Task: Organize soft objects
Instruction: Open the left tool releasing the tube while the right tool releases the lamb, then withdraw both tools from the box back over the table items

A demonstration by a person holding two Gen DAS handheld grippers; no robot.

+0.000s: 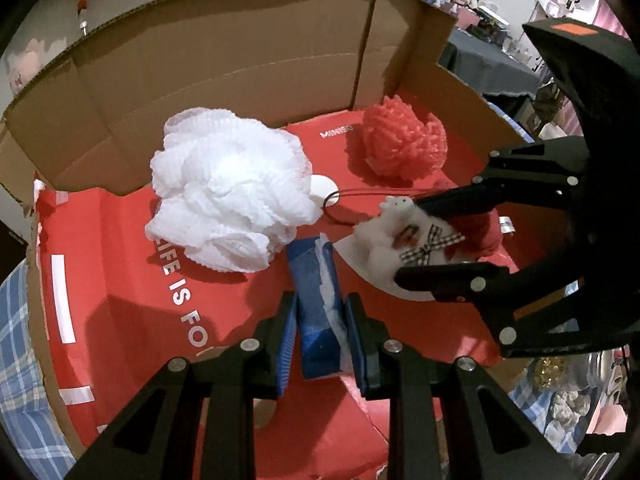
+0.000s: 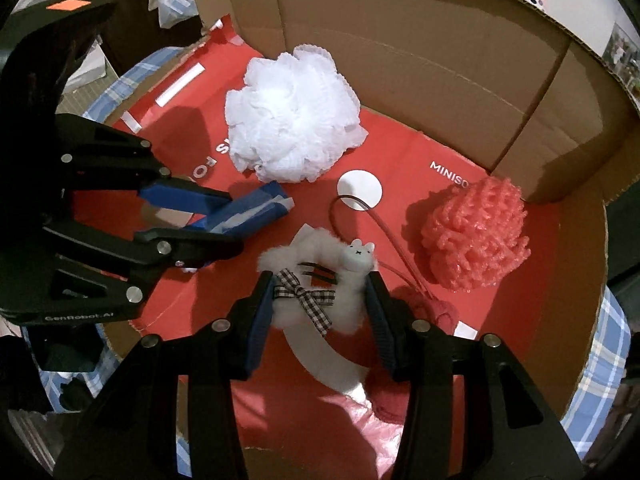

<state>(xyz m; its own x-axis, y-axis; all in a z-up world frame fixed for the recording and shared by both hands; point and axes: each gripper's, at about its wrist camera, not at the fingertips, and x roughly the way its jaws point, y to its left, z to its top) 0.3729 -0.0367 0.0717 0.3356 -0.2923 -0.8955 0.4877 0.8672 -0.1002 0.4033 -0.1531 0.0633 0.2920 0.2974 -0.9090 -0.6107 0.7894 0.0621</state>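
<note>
Both grippers hang over an open brown corrugated cardboard box whose floor is a glossy red printed sheet, which looks like the place where the soft things are being gathered.

The left gripper is clamped on a flat blue packet with a crinkled clear film edge; its blue ribbed pads press both long sides, so the slim pack stands on edge between them, low over the red floor near the middle of the box. Holding it by the narrow sides probably keeps the slippery wrapper from sliding out.

The right gripper grips a fluffy white plush charm with a small animal face and a black-and-white checked bow, mounted on a white card that trails toward the near side. The fleece bulges against both pads, a sign of how easily it compresses. A thin red cord runs from it toward a red knitted ball beside the right finger.

Already lying inside are a frilly white mesh bath puff at the far left, airy and ruffled, and a coral-red netted bath puff at the far right near the cardboard wall. They sit well apart, leaving the middle free, likely for the two held items.
</note>
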